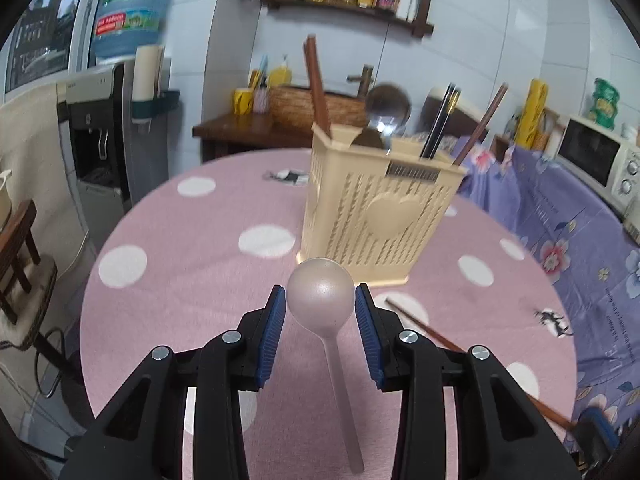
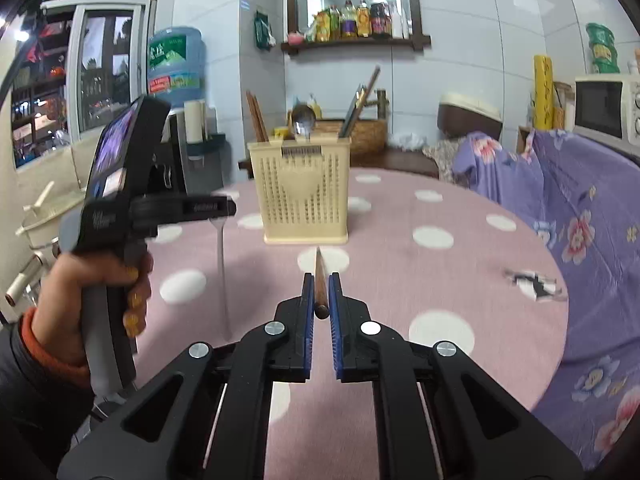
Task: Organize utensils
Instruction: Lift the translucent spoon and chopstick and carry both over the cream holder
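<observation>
My left gripper (image 1: 320, 300) is shut on the round bowl of a pale pink spoon (image 1: 320, 286), whose handle hangs down toward the camera. The cream utensil basket (image 1: 380, 208) stands just beyond on the pink dotted table (image 1: 180, 264), holding chopsticks and a ladle. My right gripper (image 2: 320, 286) is shut on the thick end of a brown chopstick (image 2: 320, 276) that points at the basket (image 2: 306, 196). In the right wrist view a hand carries the left gripper (image 2: 230, 210) at the left, the spoon handle (image 2: 221, 264) dangling below it. The chopstick (image 1: 420, 324) also shows in the left wrist view.
A purple floral cloth (image 2: 580, 208) covers the counter to the right, with a microwave (image 1: 600, 160) on it. A water dispenser (image 1: 100, 140) and a wooden stool (image 1: 16, 252) stand left of the table. A wicker basket (image 1: 296, 108) sits on a dark side table behind.
</observation>
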`<state>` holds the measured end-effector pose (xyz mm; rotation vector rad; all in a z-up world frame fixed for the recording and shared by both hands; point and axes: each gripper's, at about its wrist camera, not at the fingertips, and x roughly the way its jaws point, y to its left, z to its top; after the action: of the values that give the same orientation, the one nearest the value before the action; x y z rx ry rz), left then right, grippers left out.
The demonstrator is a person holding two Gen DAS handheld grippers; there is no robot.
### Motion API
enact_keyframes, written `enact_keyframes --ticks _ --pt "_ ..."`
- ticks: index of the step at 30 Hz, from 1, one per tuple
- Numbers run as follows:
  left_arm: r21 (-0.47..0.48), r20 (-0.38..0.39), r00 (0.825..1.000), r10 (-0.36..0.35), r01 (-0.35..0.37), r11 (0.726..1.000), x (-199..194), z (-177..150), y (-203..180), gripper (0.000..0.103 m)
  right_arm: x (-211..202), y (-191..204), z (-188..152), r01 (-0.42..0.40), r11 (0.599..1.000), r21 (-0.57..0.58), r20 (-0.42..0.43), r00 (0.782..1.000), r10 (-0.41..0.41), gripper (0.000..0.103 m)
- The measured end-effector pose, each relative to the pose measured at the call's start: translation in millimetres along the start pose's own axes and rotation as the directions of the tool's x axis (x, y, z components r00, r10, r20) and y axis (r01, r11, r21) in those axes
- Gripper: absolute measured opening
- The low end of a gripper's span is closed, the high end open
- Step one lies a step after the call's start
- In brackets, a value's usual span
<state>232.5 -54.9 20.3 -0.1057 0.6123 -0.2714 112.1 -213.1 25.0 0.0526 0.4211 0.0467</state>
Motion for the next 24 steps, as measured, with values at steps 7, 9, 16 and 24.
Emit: enact_keyframes --ticks 7,9,16,24 --pt "0.037 0.078 0.996 -0.048 0.045 0.998 -19 13 -8 0.036 5 -13 66 -0.046 0.999 0.018 0.018 0.999 0.045 0.008" --pt "0.041 0.091 0.994 -0.054 0.051 0.998 -22 13 -7 0.036 9 -17 80 -0.059 0.998 0.024 0.013 0.998 0.059 0.008" --pt "0.055 0.116 0.991 -0.062 0.056 0.997 -24 17 -6 0.036 27 -19 122 -0.112 0.994 0.017 -0.039 0.993 0.112 0.008" --pt "0.065 0.133 0.989 -0.06 0.052 0.997 -21 31 -3 0.036 53 -19 167 -0.137 0.991 -0.004 -0.077 0.988 0.136 0.007"
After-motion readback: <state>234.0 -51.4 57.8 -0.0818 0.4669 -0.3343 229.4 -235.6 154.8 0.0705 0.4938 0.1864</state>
